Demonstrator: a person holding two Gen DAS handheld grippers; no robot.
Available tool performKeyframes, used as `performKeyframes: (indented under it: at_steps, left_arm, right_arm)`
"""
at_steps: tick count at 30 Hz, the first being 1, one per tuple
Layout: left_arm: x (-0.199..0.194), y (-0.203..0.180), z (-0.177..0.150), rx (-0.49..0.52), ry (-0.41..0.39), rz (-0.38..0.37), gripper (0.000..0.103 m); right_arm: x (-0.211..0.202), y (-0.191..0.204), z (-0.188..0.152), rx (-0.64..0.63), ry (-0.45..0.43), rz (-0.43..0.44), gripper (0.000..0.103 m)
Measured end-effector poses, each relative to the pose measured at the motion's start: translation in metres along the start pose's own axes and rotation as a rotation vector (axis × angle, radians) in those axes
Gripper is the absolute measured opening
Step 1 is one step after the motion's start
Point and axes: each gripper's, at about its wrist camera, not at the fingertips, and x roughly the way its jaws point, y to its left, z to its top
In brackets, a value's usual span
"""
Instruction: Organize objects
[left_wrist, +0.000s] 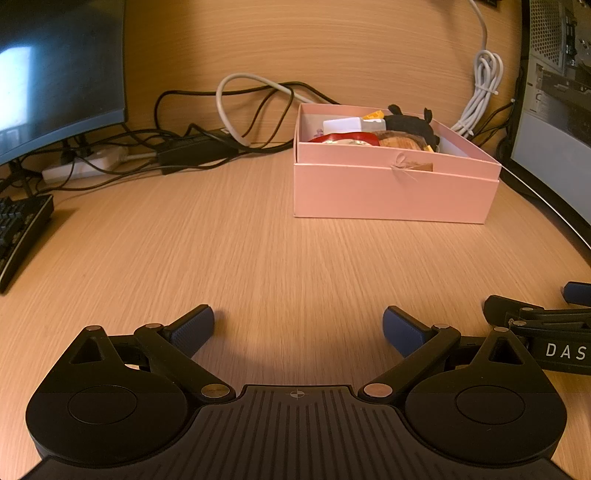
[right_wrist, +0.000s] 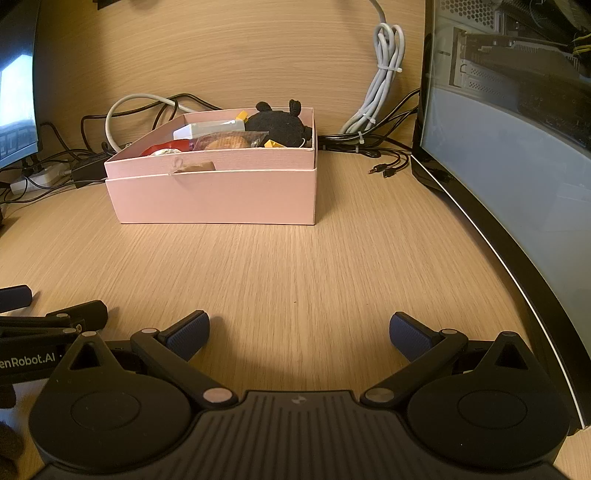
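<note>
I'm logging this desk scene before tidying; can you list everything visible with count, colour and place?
Pink cardboard box: one, pink, mid-desk, open.
Black plush toy: one, black, in box, back right.
White rectangular block: one, white, in box.
Red-rimmed wrapped item: one, red, in box front left.
Clear-wrapped brown snack: one, brown, in box centre.
Bundled grey cable: one, grey, behind box, right.
Black power adapter: one, black, left of box.
Black keyboard: one, far left.
Left tool: open, empty.
Right tool: open, empty.
</note>
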Motion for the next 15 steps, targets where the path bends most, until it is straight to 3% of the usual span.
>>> performKeyframes:
  at_steps: [15]
  left_arm:
    - [0.0002,0.0002,0.0007,0.000,0.000,-0.003,0.102]
  right_arm:
    - [-0.0002,0.0000,-0.0002,0.000,0.000,0.000,0.103]
